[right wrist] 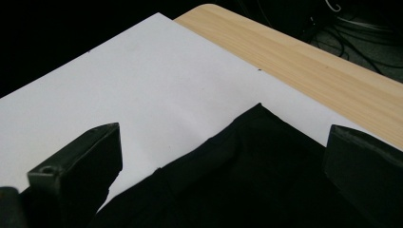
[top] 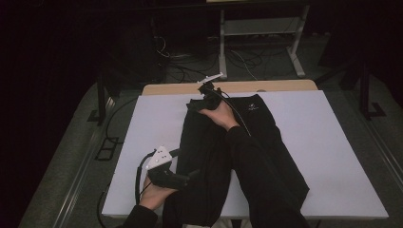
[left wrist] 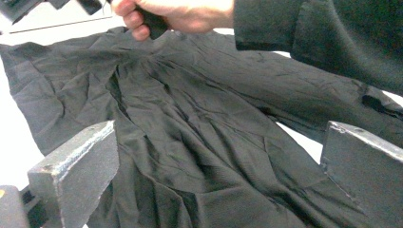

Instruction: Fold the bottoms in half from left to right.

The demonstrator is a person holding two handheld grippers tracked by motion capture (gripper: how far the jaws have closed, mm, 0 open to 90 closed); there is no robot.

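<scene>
- The black garment lies on the white sheet that covers the desk, along the middle, from the far edge to the near edge.
- The sleeve of the person's right arm covers its middle part, and the near end is cut off by the bottom of the high view, so the full shape is hard to make out.
- In the high view the cloth is nearly one dark mass; the left gripper view shows it as thin, dark grey and much wrinkled, with folds running to the far hand.
- A small pale mark sits near its far right corner; what it is cannot be read.
- In the right gripper view one corner lies flat on the sheet, near the wooden edge.
- The right tool is at the far end; its jaws stand spread over that corner, holding nothing.
- The left tool is at the near left edge of the garment; its jaws are spread wide with cloth between them, not pinched.
</scene>
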